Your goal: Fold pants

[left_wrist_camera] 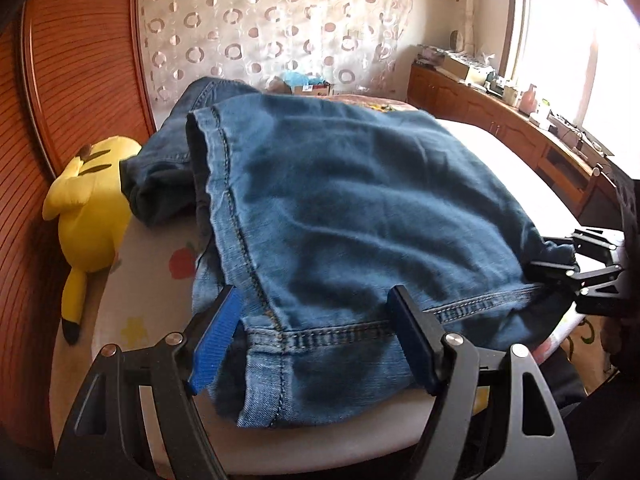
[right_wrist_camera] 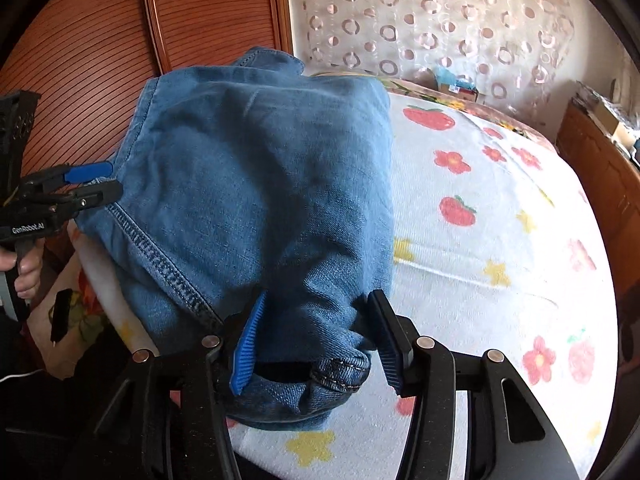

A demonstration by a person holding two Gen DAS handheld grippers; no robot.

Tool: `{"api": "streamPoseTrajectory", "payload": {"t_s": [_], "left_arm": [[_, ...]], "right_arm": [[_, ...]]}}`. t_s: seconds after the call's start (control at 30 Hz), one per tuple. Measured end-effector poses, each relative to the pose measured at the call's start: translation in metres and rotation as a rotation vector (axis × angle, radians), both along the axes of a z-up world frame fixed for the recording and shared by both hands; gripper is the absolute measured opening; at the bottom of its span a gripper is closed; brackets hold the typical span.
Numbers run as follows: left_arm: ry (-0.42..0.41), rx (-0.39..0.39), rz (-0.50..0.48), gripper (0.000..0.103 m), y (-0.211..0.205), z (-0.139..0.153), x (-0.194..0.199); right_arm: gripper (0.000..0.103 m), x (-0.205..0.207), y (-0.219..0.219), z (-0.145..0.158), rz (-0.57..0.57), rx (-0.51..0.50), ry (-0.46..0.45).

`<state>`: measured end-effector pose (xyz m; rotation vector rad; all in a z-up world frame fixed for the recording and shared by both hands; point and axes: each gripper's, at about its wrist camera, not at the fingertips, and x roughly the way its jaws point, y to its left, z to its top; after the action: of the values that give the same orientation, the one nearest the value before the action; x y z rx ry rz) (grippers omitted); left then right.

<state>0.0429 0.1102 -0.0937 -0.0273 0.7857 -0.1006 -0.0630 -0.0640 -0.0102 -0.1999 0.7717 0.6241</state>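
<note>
While the folded jeans (left_wrist_camera: pixel 340 208) lie on the bed (right_wrist_camera: pixel 500 240), both tongs stand open astride the near hem: left tongs (left_wrist_camera: pixel 316 340), right tongs (right_wrist_camera: pixel 316 340). Release fully, withdraw low without dragging denim.

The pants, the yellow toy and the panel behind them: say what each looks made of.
Pants: blue denim, matte, going by the woven grain, faded patches and pale double topstitching along the hems.
Yellow toy: soft plush fabric, probably stuffed; it looks fuzzy and rounded with sewn seams.
Panel: reddish-brown wood or wood veneer, semi-gloss, with fine ribbed lines and a curved moulding.
</note>
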Motion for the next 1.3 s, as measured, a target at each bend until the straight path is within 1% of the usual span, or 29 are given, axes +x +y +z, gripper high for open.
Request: {"api": "streamPoseTrajectory", "payload": {"t_s": [0.1, 0.17, 0.27, 0.4, 0.5, 0.67, 0.87, 1.0, 1.17, 1.3], "left_arm": [[0.008, -0.018, 0.001, 0.076, 0.003, -0.006, 0.000], [0.007, -0.020, -0.001, 0.076, 0.004, -0.008, -0.001], [0.007, -0.025, -0.003, 0.076, 0.005, -0.011, -0.001], [0.006, -0.033, -0.006, 0.076, 0.006, -0.013, -0.001], [0.006, -0.032, -0.007, 0.076, 0.006, -0.013, -0.002], [0.007, -0.037, -0.010, 0.076, 0.005, -0.014, -0.003], [0.007, -0.042, -0.013, 0.076, 0.007, -0.015, -0.003], [0.006, -0.046, -0.014, 0.076, 0.007, -0.015, -0.003], [0.006, -0.044, -0.014, 0.076, 0.008, -0.015, -0.003], [0.006, -0.050, -0.015, 0.076, 0.008, -0.016, -0.003]], "right_arm": [[0.055, 0.006, -0.007, 0.003, 0.007, 0.014, -0.006], [0.055, 0.009, -0.011, 0.004, 0.008, 0.043, -0.013], [0.057, 0.016, -0.017, 0.012, -0.004, 0.070, -0.043], [0.059, 0.036, -0.025, 0.023, -0.021, 0.140, -0.049], [0.059, 0.052, -0.022, 0.023, -0.025, 0.141, -0.054], [0.059, 0.088, -0.016, 0.009, -0.029, 0.155, -0.001], [0.059, 0.129, 0.001, 0.002, -0.011, 0.145, 0.073], [0.059, 0.146, 0.009, -0.001, 0.012, 0.132, 0.106], [0.059, 0.165, 0.015, -0.005, 0.056, 0.156, 0.156], [0.061, 0.177, 0.013, -0.005, 0.098, 0.153, 0.156]]}}
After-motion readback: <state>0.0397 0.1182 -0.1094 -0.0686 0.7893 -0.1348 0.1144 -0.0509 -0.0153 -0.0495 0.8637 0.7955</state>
